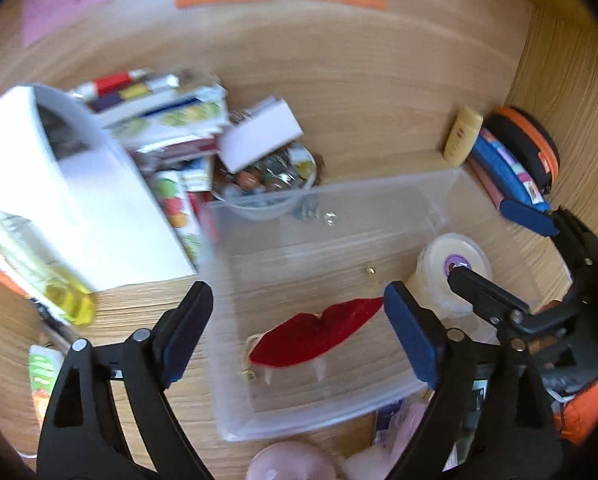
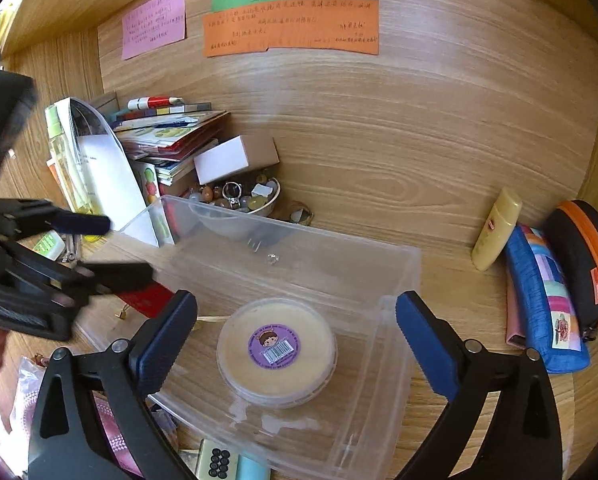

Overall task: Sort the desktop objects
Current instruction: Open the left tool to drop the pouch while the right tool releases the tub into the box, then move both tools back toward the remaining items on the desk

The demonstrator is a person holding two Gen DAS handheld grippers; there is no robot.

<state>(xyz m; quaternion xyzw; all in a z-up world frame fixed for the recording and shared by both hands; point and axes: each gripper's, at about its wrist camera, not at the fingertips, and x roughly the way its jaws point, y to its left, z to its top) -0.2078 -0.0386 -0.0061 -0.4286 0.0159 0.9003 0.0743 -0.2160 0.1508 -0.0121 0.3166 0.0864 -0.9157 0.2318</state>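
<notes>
A clear plastic box [image 1: 339, 187] [image 2: 395, 280] stands on the wooden desk. In it lie a red lips-shaped item [image 1: 323, 332] and a round cream tub [image 1: 451, 280] [image 2: 277, 350] with a purple sticker. My left gripper [image 1: 296, 292] is open above the red lips, with nothing between its blue pads. My right gripper [image 2: 297, 300] is open over the tub and its pads stand clear of it. Each gripper shows at the edge of the other's view, both over the box.
At the back left are stacked booklets [image 2: 167, 132], a white carton [image 2: 235, 158], a bowl of stones [image 2: 243, 198] and a leaning white sheet [image 1: 79, 188]. A yellow bottle [image 2: 497, 228], a blue pencil case [image 2: 547, 300] and a black-orange pouch [image 2: 587, 256] lie on the right.
</notes>
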